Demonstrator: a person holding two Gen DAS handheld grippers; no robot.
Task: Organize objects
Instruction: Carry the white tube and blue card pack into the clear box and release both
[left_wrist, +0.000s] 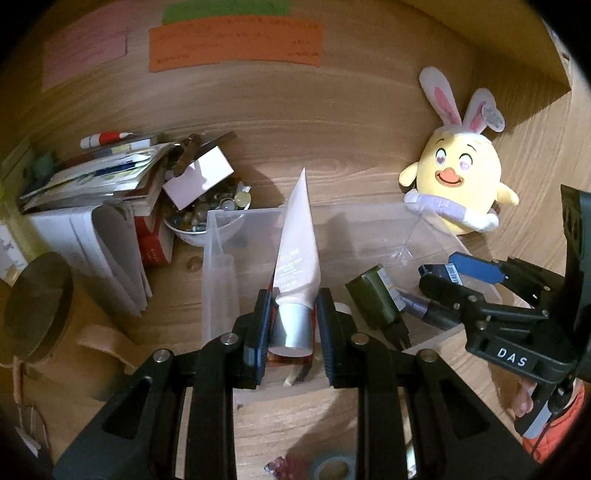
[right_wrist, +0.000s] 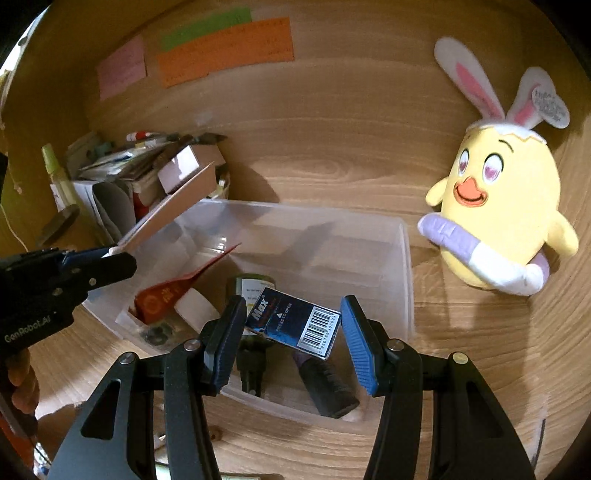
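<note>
Wooden desk surface (right_wrist: 332, 155) with three paper notes on the back panel: orange (right_wrist: 225, 51), green (right_wrist: 205, 29), pink (right_wrist: 122, 68); their writing too blurred to read.

Yellow chick plush (right_wrist: 506, 210) with bunny ears, right of the bin, upright; heart-shaped tag on one ear, text not legible.

Clear plastic bin (right_wrist: 404, 258) at centre of desk. Inside, from the right wrist view: red packet (right_wrist: 166, 295) with gold print, white roll (right_wrist: 195, 308), dark green bottle (right_wrist: 253, 286), dark purple tube (right_wrist: 327, 380).

Stack of books and papers (left_wrist: 92, 206) left of the bin, a bowl of small beads (left_wrist: 207, 218) just beside it.

Left gripper (left_wrist: 291, 325): jaws clamped on the silver cap of a pale pink tube (left_wrist: 299, 236), its crimped end pointing away, held over the bin's near left part. Body marked "DAS" on the other unit, "GenRobot.AI" on this one.

Right gripper (right_wrist: 291, 332): jaws gripping a small dark blue box (right_wrist: 295, 321), tilted, over the bin's near edge. Box reads "Max", "PRESS TO OPEN", with a barcode label.
</note>
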